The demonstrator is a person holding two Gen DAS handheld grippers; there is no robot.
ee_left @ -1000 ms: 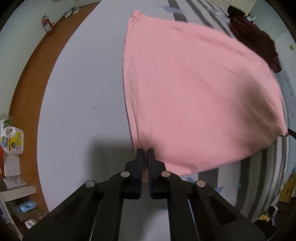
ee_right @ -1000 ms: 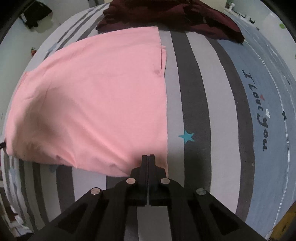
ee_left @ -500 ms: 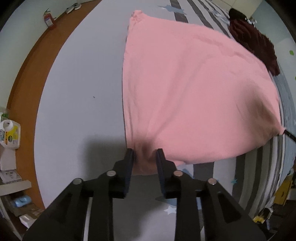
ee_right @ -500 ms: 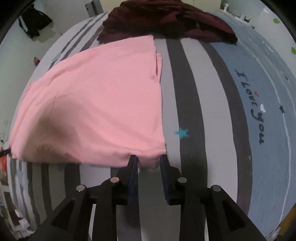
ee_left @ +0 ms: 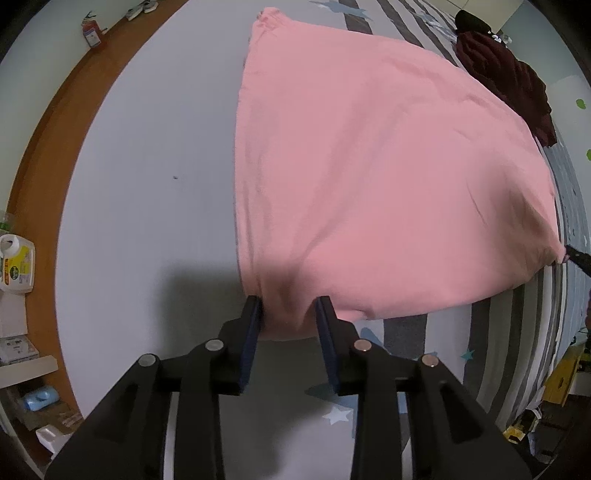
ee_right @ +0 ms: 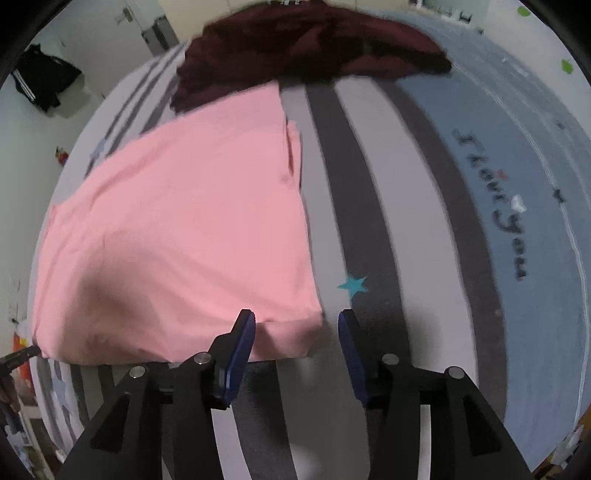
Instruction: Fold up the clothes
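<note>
Left wrist view: the pink cloth lies spread flat on the bed, folded over, with soft wrinkles and a rumpled near corner. That corner sits between the parted fingers of the left gripper, which grips nothing. The sheet here is plain pale grey, turning to grey stripes with stars on the right. A dark red heap lies at the far right. Beyond the bed runs a brown floor, with a detergent bottle at the left and a fire extinguisher by the wall.

Right wrist view: the right gripper stands wide apart, empty, with the cloth's near right corner just inside its left finger. The sheet shows grey and dark stripes, a teal star and a blue band with dark lettering. The red heap touches the cloth's far edge.
</note>
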